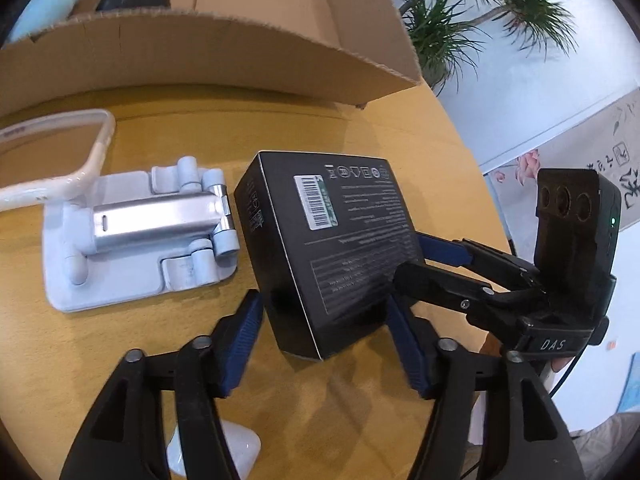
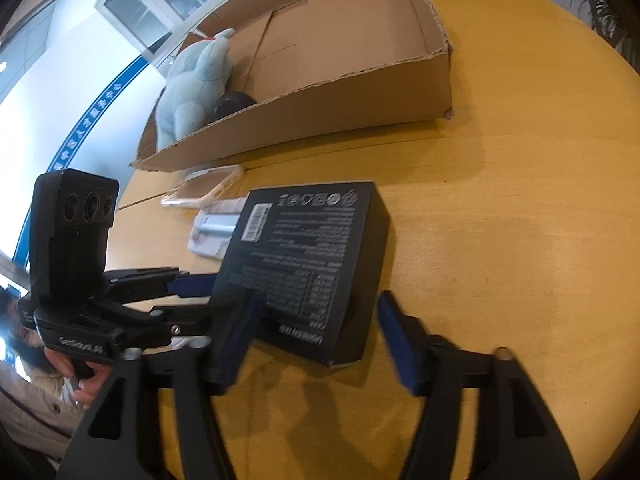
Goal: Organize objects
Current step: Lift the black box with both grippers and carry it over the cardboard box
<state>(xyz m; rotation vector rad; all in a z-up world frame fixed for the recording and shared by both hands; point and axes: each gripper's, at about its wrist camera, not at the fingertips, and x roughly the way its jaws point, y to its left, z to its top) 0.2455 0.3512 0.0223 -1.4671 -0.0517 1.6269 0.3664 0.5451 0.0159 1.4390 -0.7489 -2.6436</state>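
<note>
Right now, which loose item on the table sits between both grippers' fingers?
The black box. The phone stand and clear phone case lie off to its side, outside both the left gripper and right gripper.

The phone case [image 1: 52, 156] is cut off at the left edge of the left wrist view. In the right wrist view the black box [image 2: 304, 264] hides part of the phone stand [image 2: 212, 232]. The dark round object [image 2: 234, 104] inside the cardboard box [image 2: 320, 100] sits half behind the wall, identity unclear. Box print is too small to read.
</note>
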